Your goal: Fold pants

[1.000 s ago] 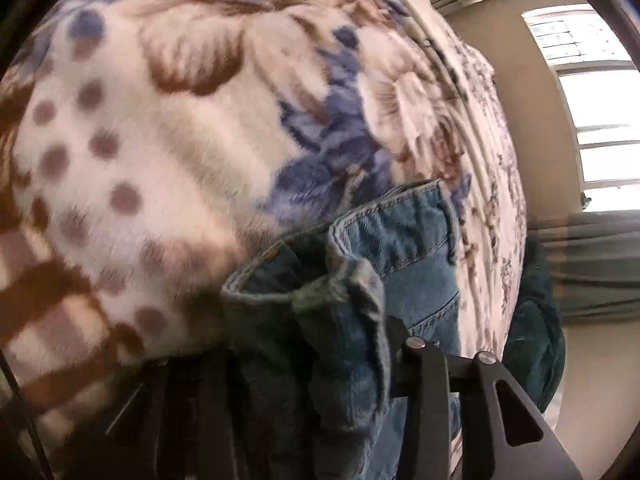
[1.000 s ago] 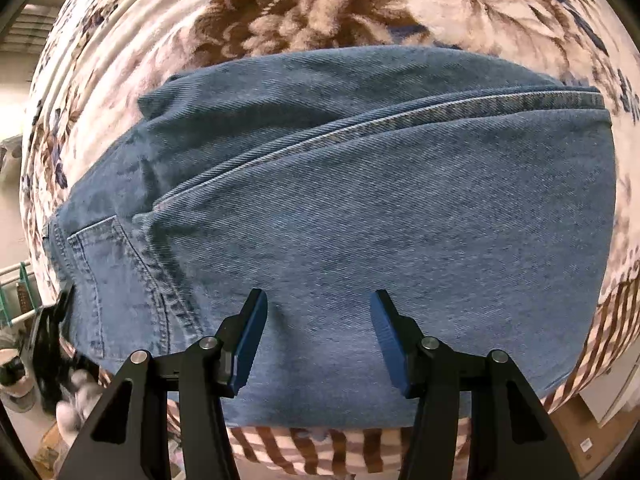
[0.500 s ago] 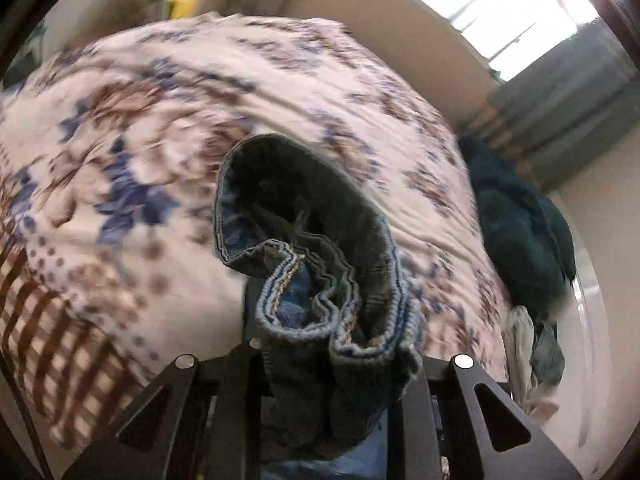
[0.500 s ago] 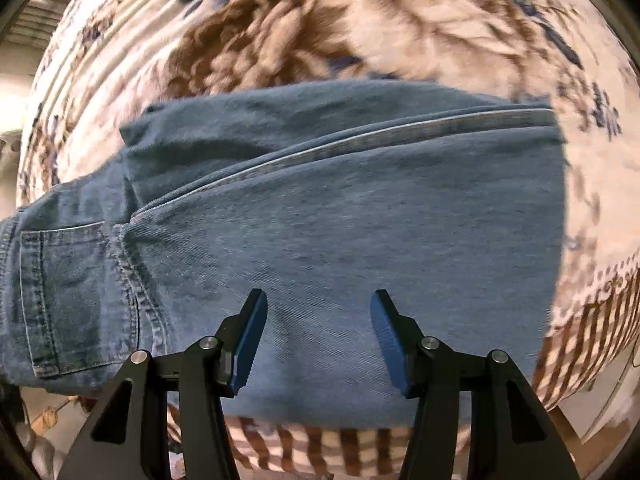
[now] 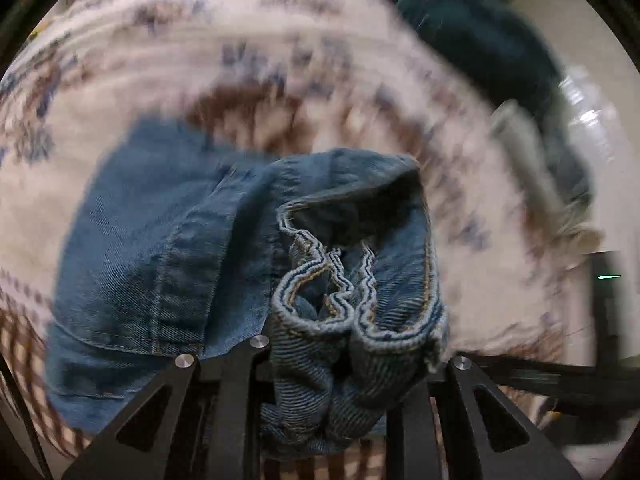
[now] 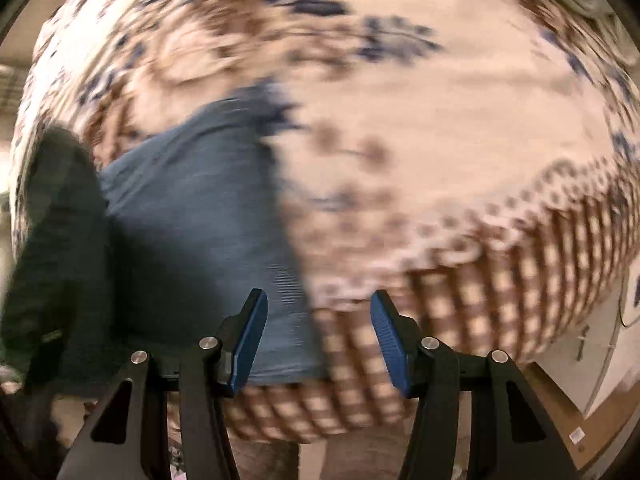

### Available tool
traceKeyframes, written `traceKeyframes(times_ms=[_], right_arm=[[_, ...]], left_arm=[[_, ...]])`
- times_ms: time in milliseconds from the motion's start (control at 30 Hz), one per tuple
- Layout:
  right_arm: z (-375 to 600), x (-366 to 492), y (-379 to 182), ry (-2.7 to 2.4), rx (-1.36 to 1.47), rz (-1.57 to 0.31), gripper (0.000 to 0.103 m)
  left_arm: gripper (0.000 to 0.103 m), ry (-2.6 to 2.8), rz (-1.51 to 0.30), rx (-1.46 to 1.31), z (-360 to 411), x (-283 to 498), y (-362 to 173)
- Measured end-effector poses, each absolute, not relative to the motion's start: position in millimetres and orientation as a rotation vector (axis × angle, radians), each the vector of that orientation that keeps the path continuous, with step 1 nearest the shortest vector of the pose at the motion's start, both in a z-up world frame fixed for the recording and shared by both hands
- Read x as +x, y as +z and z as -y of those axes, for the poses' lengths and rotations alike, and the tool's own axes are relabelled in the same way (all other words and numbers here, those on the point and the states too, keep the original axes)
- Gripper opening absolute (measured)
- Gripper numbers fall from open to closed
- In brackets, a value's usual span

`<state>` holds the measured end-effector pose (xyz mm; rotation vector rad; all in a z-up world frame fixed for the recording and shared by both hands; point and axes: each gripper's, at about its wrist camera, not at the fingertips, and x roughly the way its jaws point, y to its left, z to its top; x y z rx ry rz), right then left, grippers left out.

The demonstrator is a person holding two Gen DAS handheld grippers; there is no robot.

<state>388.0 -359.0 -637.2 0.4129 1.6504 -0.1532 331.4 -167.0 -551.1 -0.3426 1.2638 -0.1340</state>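
1. On the bed, over a floral blanket [image 6: 460, 120], blue denim pants [image 5: 160, 264] lie partly flat; one end is bunched and lifted.
2. Left gripper [image 5: 344, 364]: clamped on a thick wad of denim, hem or waistband edge [image 5: 320, 272] with double stitching, several layers gathered between the jaws. Pads hidden by cloth, but the grip is plain.
3. Right gripper [image 6: 318, 338]: jaws apart, nothing between them. It hangs over the blanket's checked border [image 6: 500, 280], with the side edge of the pants just left of centre in its view. Blue fingertips [image 6: 252, 336] clear of the cloth.
4. Both views heavily motion-blurred, so fine detail away from the jaws is unreliable.
5. Step in hand, as I read it: carrying the gripped end across the flat part to make a fold. Fold not yet laid down.
6. Next move calls for: lower the bunched end onto the flat denim, line edges up, then release. Right gripper likely needed to pin or take the free edge so layers don't drag.
7. Dark clothes pile [image 5: 500, 52] sits at the far side of the bed, well apart from the pants.
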Motion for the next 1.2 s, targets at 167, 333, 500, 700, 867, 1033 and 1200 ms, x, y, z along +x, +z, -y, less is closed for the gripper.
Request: traceKeyframes(times_ms=[167, 333, 500, 700, 867, 1033, 1200], right_arm=[[405, 374, -645, -0.179, 0.425, -1.65, 0.057], [443, 369, -631, -0.1, 0.468, -1.639, 0.057], [438, 387, -616, 0.06, 0.583, -1.584, 0.076], [406, 409, -610, 0.253, 0.728, -1.525, 0.077], [369, 425, -630, 0.355, 0.759, -1.528, 0.083], [312, 451, -673, 0.316, 0.561, -1.62, 0.085], [290, 443, -657, 0.327, 0.426, -1.535, 0.037]], left_arm=[[0.016, -0.112, -1.322, -0.229, 188, 332, -574], [0.021, -0.103, -1.367, -0.247, 185, 337, -552], [0.092, -0.147, -1.304, -0.376, 158, 322, -511], [0.102, -0.095, -1.271, -0.416, 113, 292, -480], [0.102, 0.061, -1.275, -0.388, 71, 279, -491], [0.102, 0.194, -1.298, -0.4, 28, 279, -513], [0.102, 0.255, -1.275, -0.388, 8, 281, -518]])
